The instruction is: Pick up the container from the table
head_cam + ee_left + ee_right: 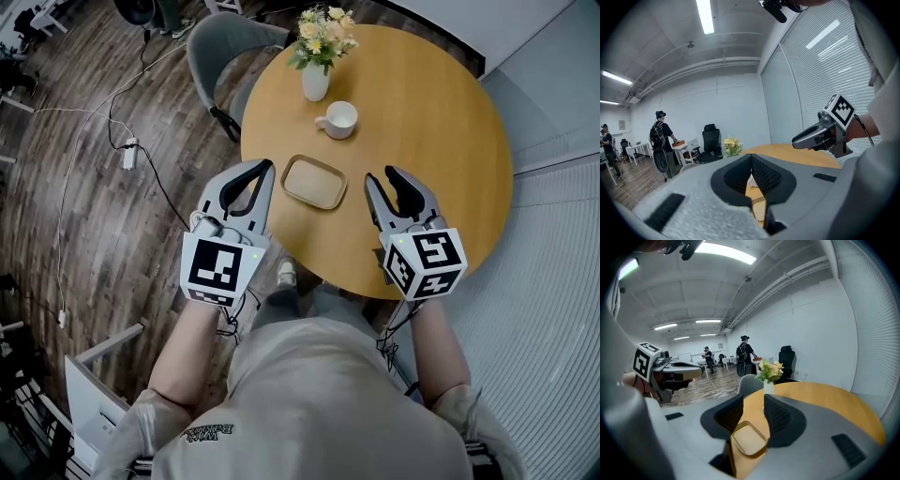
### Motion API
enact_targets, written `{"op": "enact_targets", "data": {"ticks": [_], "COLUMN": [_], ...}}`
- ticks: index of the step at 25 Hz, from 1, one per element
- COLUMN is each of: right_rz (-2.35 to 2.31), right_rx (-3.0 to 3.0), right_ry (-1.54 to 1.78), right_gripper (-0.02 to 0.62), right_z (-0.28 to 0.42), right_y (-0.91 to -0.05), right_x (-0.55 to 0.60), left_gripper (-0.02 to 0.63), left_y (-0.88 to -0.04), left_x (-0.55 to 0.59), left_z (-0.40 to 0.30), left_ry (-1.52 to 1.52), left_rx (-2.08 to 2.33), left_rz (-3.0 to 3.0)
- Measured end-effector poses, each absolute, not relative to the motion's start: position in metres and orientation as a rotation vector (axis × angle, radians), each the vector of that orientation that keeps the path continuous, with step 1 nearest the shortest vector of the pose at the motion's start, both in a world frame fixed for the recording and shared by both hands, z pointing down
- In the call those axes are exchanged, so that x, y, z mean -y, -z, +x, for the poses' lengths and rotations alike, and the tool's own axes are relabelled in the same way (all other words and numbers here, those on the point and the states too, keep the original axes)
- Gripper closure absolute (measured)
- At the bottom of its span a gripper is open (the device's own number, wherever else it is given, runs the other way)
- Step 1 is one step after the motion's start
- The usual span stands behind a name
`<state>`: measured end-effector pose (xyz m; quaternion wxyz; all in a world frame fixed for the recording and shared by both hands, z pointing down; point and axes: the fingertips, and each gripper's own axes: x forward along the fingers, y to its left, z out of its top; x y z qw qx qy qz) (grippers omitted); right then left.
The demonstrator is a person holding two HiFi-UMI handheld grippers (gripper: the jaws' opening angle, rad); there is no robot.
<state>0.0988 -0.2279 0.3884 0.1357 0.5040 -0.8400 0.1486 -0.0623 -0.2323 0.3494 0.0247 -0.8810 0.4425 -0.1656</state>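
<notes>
Left gripper (265, 169): jaws closed tip to tip, holding nothing. Right gripper (380, 178): jaws parted, empty. Tan rectangular container (314, 182) lies empty on the round wooden table (431, 141), between the grippers, touching neither. Beyond it are a white mug (339, 119) and a white vase of flowers (316, 80). Grey chair (220, 42) stands at the far edge on a dark plank floor (84, 206).

Holding a gripper in each hand, with the left forearm (187, 349) and right forearm (437, 343) bare, stretched forward and down, roughly parallel. Left gripper (265, 168) angled slightly inward, jaws closed tip to tip with nothing between them, marker cube (220, 267) facing up. Right gripper (381, 175) level with it and well apart from it, also tilted a little inward, jaws parted by a narrow gap and empty.
</notes>
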Motion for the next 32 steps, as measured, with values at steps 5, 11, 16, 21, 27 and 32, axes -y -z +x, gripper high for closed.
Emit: {"op": "enact_targets", "data": {"ticks": [5, 11, 16, 21, 27, 32], "right_rz": [1.457, 1.402, 1.352, 1.309, 1.273, 1.227], "right_rx": [2.373, 2.295, 2.230, 2.151, 2.066, 2.035], "right_ry": [-0.505, -0.585, -0.680, -0.756, -0.872, -0.955], "right_gripper": [0.465, 0.465, 0.465, 0.466, 0.466, 0.467], "right_z": [0.098, 0.093, 0.088, 0.087, 0.091, 0.085], "right_y": [-0.431, -0.481, -0.528, -0.569, -0.621, -0.648], "right_x": [0.244, 0.252, 0.255, 0.248, 0.238, 0.230], "left_gripper": [0.584, 0.584, 0.584, 0.584, 0.584, 0.584], "left_y": [-0.377, -0.418, -0.457, -0.485, -0.519, -0.538], "left_x": [0.241, 0.247, 0.253, 0.260, 0.260, 0.250], "left_z": [-0.060, -0.061, -0.057, -0.061, -0.064, -0.059], "left_ry": [0.551, 0.653, 0.708, 0.765, 0.866, 0.927], "left_rx": [-1.347, -1.331, -1.325, -1.344, -1.336, -1.291], "left_rz": [-2.744, -2.806, -2.885, -2.929, -2.959, -3.004]}}
